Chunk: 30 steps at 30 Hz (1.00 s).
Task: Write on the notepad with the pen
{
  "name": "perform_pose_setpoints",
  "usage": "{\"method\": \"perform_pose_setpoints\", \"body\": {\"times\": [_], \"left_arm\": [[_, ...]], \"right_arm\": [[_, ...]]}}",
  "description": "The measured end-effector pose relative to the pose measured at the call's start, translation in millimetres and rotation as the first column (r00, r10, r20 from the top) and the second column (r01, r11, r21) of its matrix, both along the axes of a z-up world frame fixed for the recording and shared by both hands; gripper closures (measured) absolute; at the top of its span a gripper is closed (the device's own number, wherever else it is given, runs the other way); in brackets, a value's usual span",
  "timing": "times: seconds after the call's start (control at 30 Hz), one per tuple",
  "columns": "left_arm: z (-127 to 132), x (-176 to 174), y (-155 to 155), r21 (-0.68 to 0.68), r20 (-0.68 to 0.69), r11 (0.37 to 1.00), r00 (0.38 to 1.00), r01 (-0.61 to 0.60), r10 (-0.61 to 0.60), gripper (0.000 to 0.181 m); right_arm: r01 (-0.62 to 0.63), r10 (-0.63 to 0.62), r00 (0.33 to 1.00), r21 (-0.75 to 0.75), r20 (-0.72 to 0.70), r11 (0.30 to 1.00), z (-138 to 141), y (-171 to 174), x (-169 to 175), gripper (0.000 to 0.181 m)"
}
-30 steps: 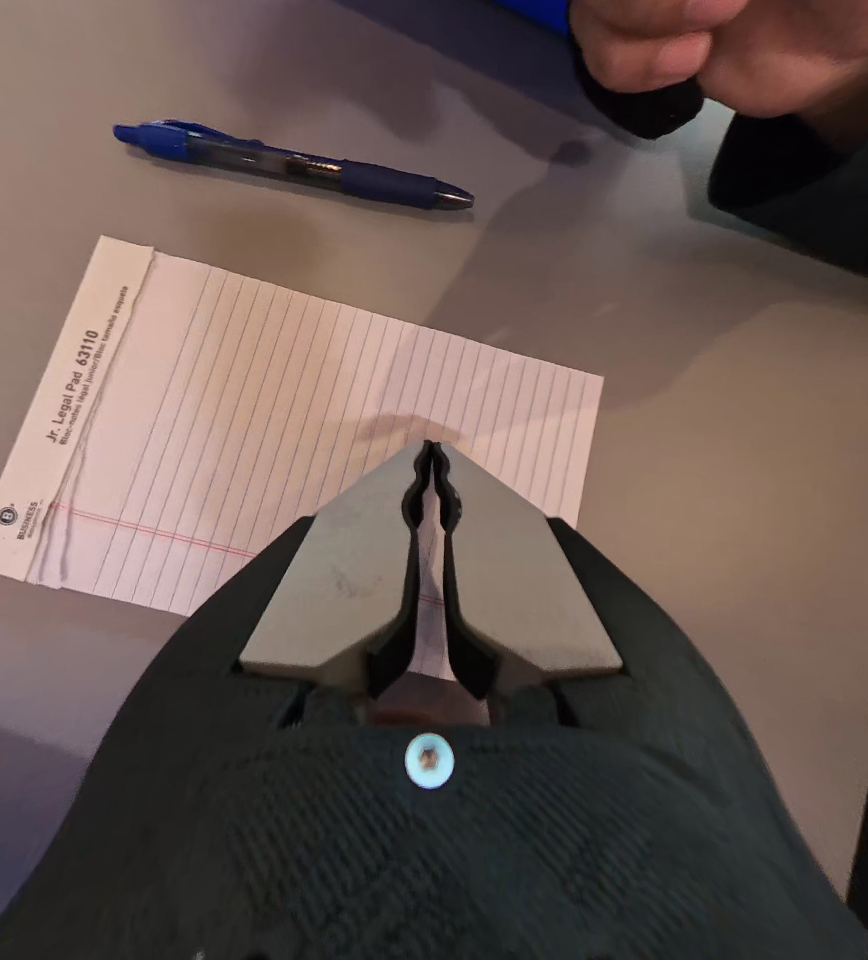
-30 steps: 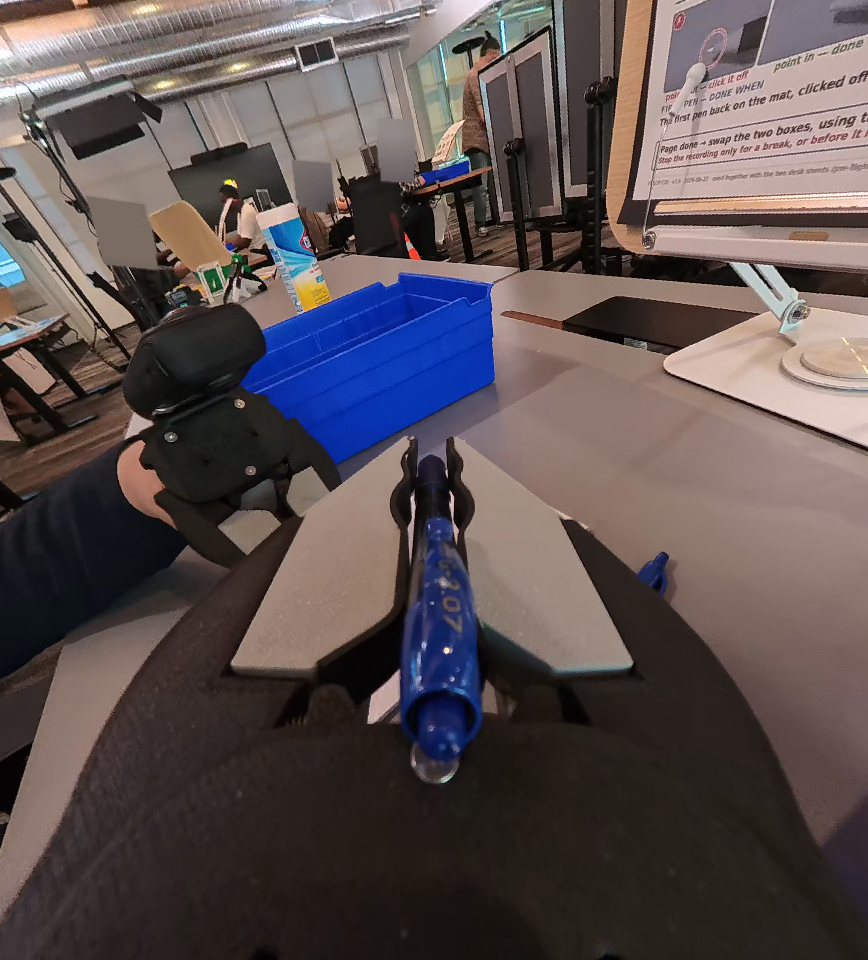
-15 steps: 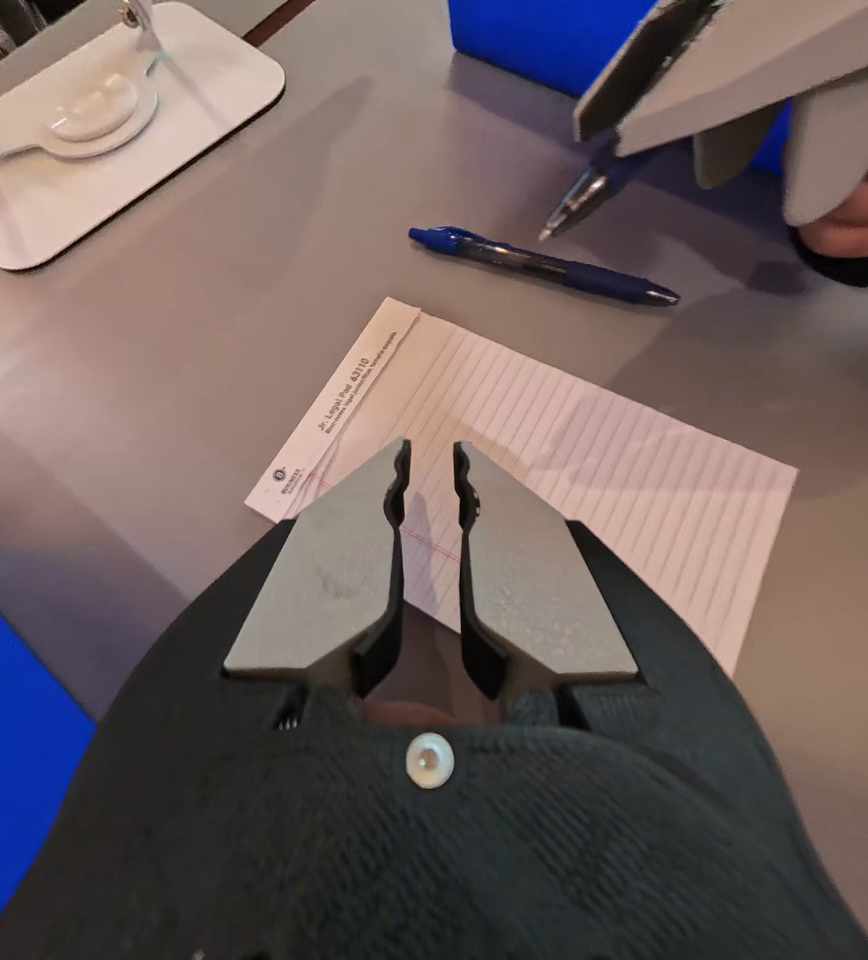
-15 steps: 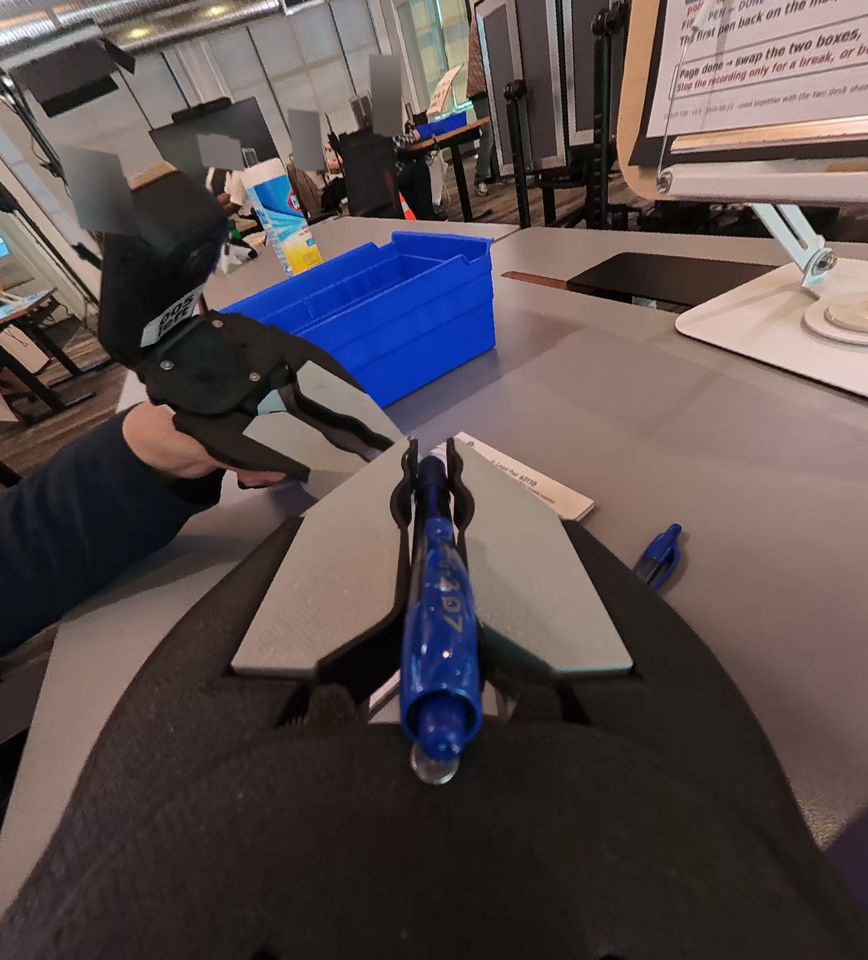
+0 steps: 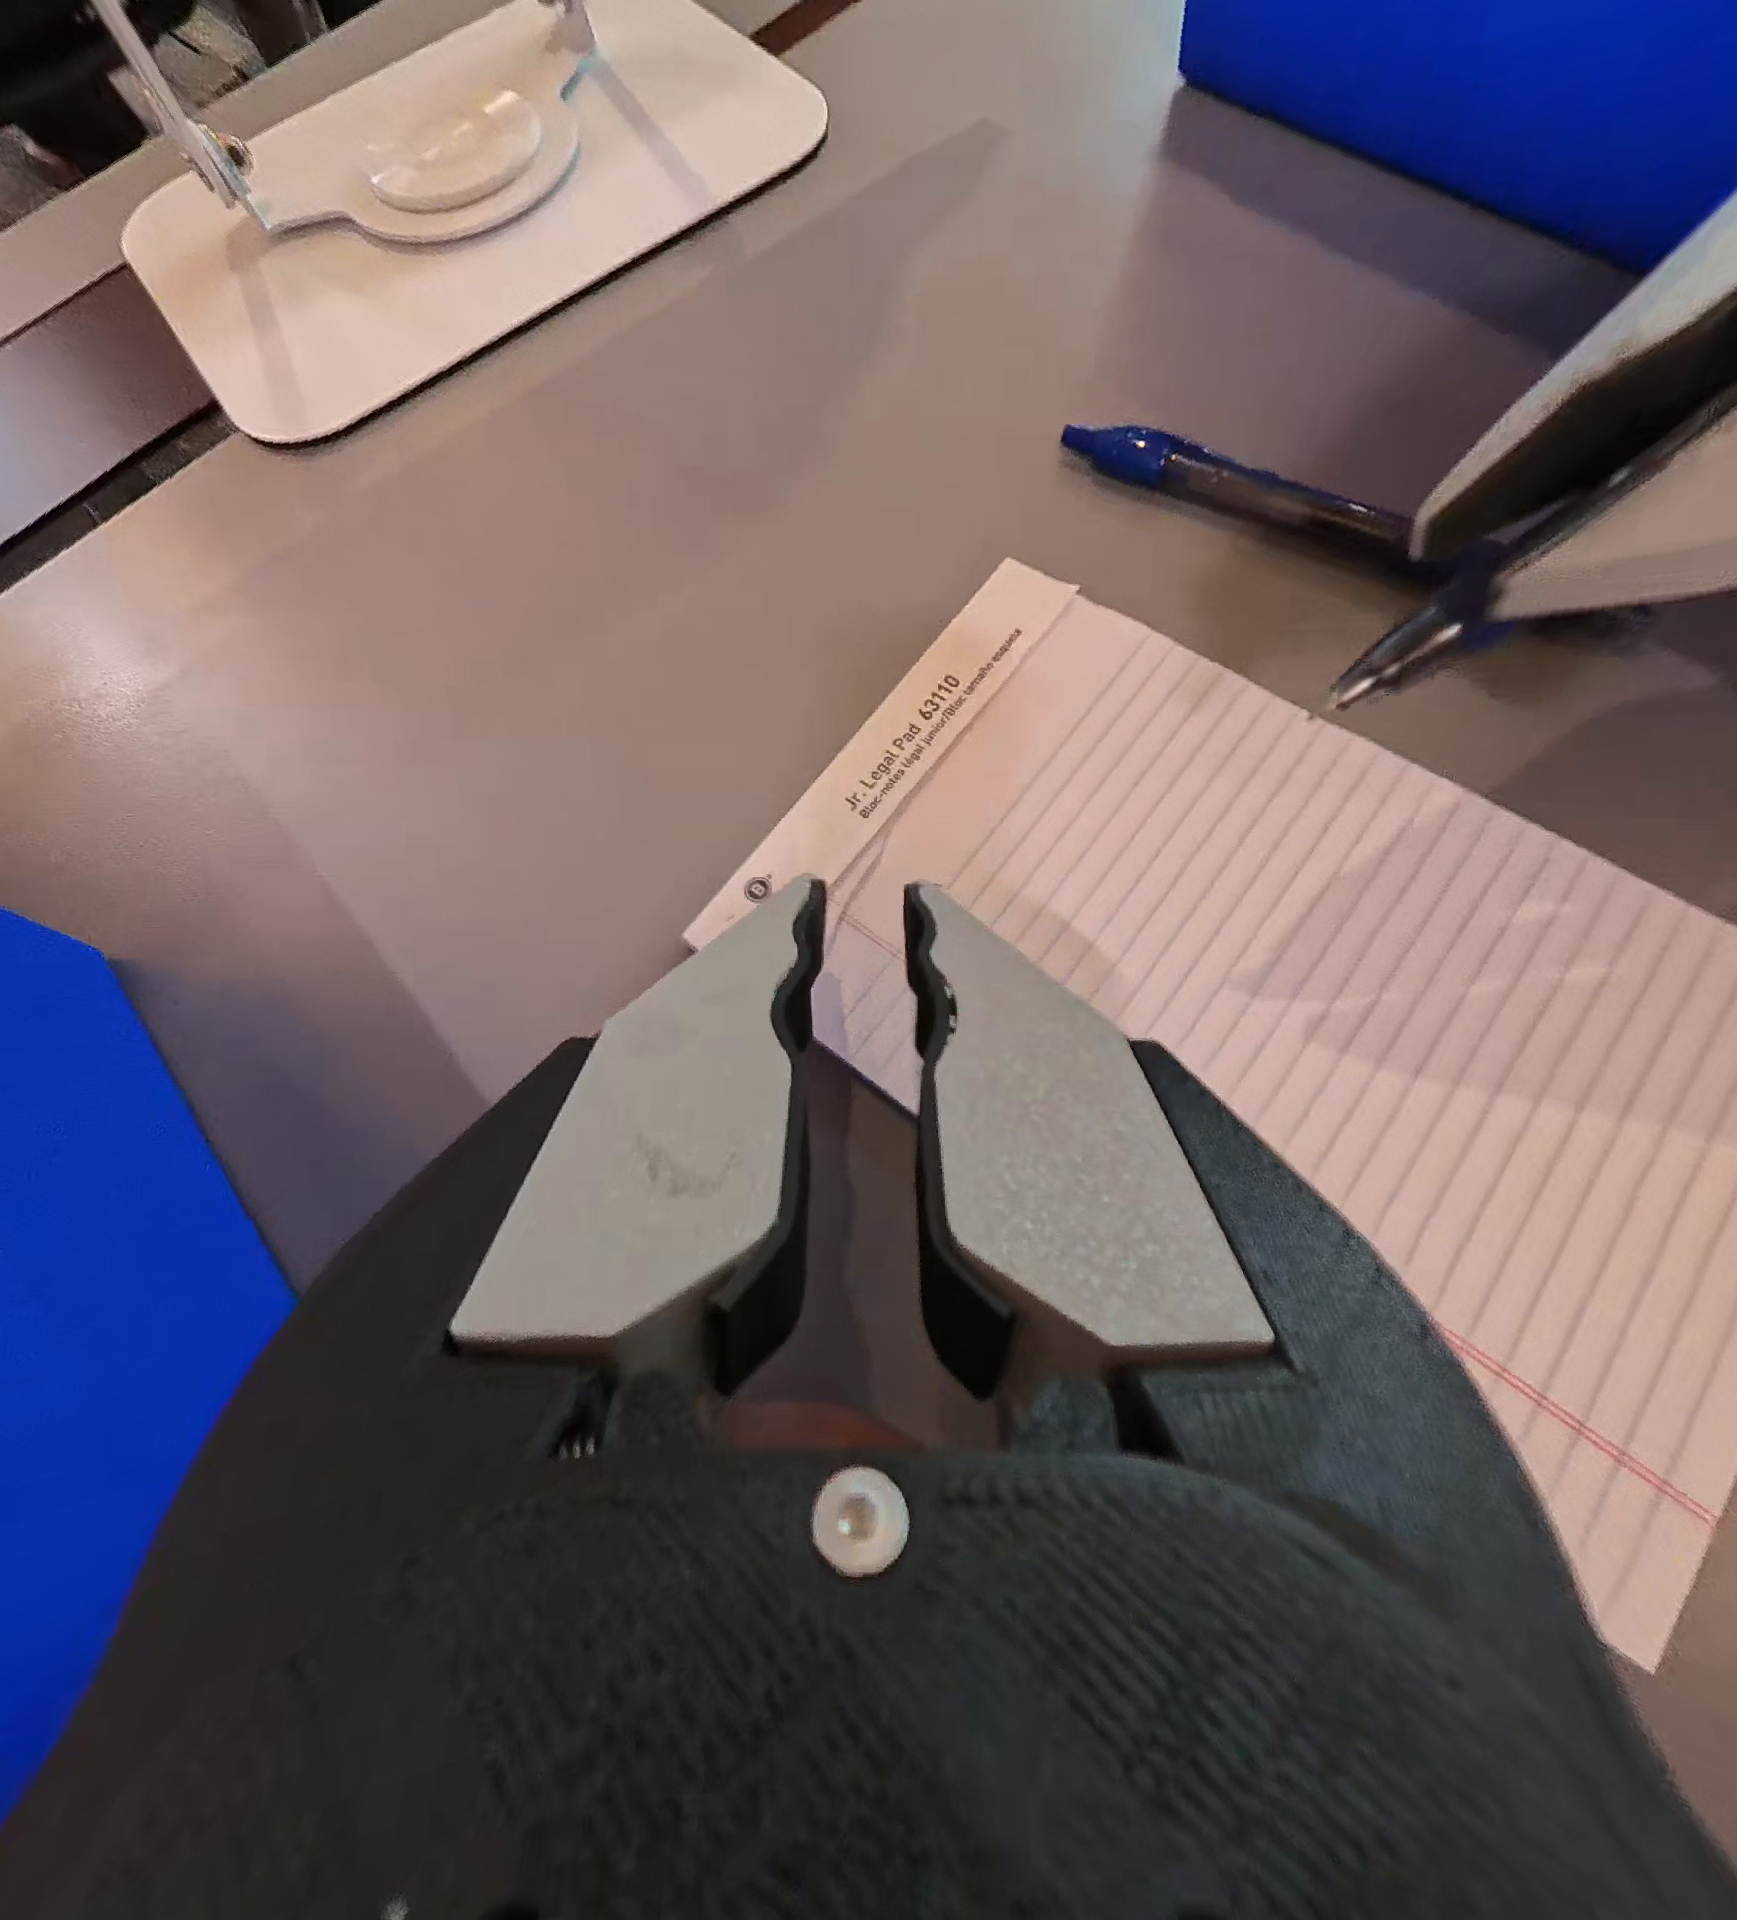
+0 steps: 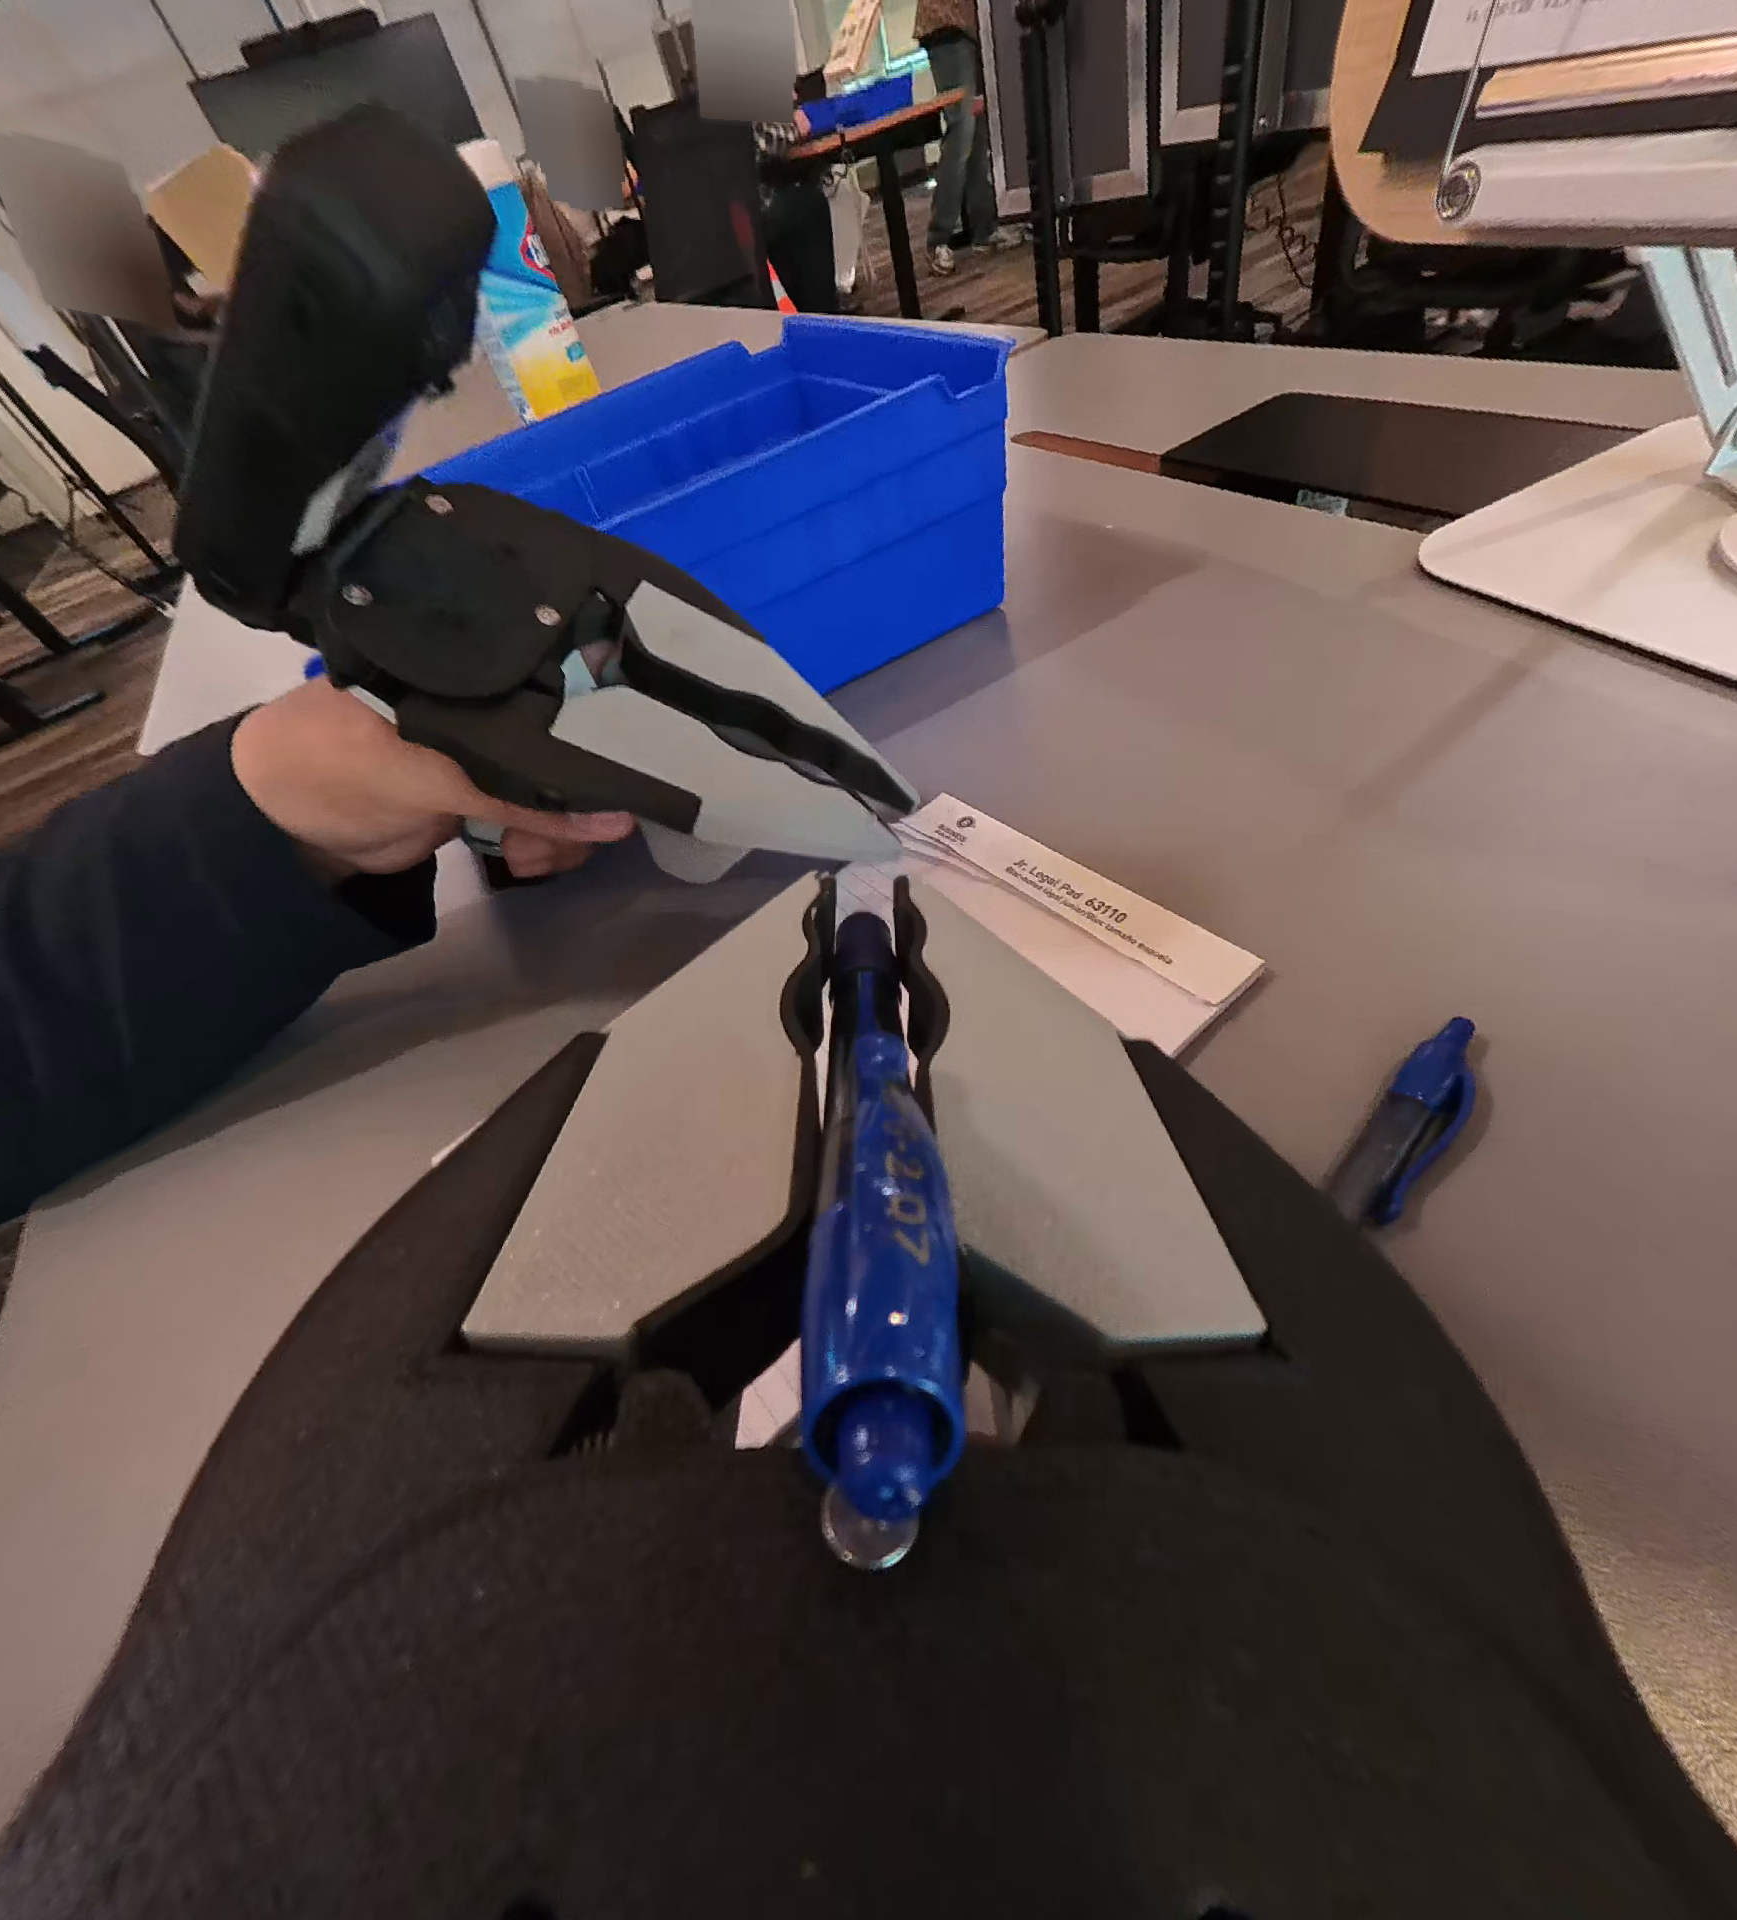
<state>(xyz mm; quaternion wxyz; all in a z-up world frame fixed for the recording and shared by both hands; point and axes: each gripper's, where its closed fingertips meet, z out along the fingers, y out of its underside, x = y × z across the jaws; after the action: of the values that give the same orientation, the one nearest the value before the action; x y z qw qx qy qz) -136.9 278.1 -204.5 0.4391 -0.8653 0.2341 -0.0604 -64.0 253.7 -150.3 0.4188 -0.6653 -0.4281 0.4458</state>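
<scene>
Printed black writing and a small round logo on the white header strip of the notepad [image 5: 1311, 1039]; gold characters along the barrel of the blue pen [image 6: 885, 1195]; a printed label on the canister [image 6: 531, 312] behind the blue bin [image 6: 843, 520]. Right claw [image 6: 859, 904] clamped tight on the pen, tip poised over the pad's top edge. Left claw [image 5: 864, 909] slightly parted, empty, tips at the pad's header corner. Second pen [image 5: 1228, 483] flat on the grey table [image 5: 531, 675] beside the pad.
</scene>
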Motion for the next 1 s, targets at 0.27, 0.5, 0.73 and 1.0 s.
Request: {"method": "perform_pose_setpoints", "body": {"times": [0.27,0.5,0.73,1.0], "left_arm": [[5,-1,7,0.074,-0.07,0.996,0.996,-0.049,0.054,0.165],[-3,-1,9,0.072,-0.116,0.996,0.991,-0.057,0.065,0.16],[0,-9,13,0.107,-0.117,0.989,0.987,-0.099,0.111,0.16],[2,-10,14,0.149,-0.153,0.981,0.977,-0.123,0.146,0.16]], "right_arm": [[0.005,-0.007,0.998,0.05,0.058,0.999,-9,-1,-5,0.174],[0.0,-0.003,0.999,0.047,0.051,0.999,-9,-2,-5,0.174],[-0.014,0.009,0.997,0.077,0.07,0.997,-10,-6,-8,0.174],[-0.011,0.004,0.998,0.105,0.069,0.994,-6,-5,-5,0.174]]}}
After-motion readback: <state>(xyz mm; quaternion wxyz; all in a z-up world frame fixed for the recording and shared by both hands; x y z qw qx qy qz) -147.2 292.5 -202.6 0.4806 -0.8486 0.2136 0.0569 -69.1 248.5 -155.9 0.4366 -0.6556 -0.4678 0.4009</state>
